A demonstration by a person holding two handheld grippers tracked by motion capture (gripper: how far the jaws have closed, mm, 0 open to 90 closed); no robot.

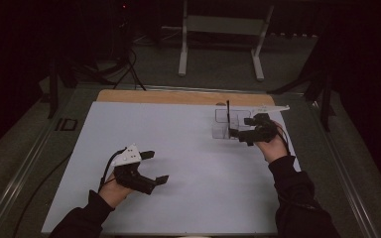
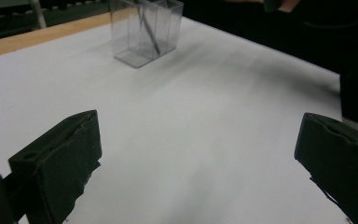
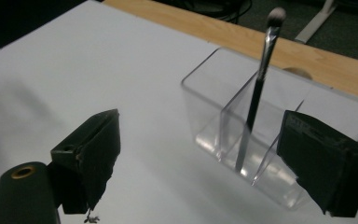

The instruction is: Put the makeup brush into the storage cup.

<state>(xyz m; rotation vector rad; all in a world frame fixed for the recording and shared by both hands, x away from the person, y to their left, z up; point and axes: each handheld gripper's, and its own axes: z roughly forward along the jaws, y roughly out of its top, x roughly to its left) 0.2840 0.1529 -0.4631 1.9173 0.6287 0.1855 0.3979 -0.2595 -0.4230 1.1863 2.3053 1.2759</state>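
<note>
- My right gripper (image 1: 243, 128) sits at the far right of the white mat (image 1: 178, 163), just beside the clear organizer (image 1: 226, 124), on the side nearer to me.
- Its jaws stand wide apart with nothing pressed between them. In the right gripper view the right gripper (image 3: 200, 158) frames the clear organizer (image 3: 270, 140): one jaw overlaps the organizer's right part, the other hangs over bare mat to the left.
- Whether that right-hand jaw touches the plastic wall I cannot tell.
- The makeup brush (image 3: 257, 93) stands in the organizer, handle down, bristle tip up, leaning slightly. It rests in a narrow compartment between two clear dividers, free of my jaws.
- From the high view the makeup brush (image 1: 227, 115) shows as a thin dark stick rising from the organizer's far-left part.
- The organizer stands upright near the mat's far right corner, close to the strip of wooden tabletop (image 1: 178, 96) beyond the mat.
- My left gripper (image 1: 154, 166) hovers over the near left of the mat, well apart from the organizer.
- Its jaws are spread wide and hold nothing; in the left gripper view the left gripper (image 2: 198, 158) has plain white mat (image 2: 191, 130) between the jaws.
- That same view shows the clear organizer (image 2: 147, 30) farther off with the brush inside, blurred.
- My dark sleeves come in from the bottom edge in the high view.
</note>
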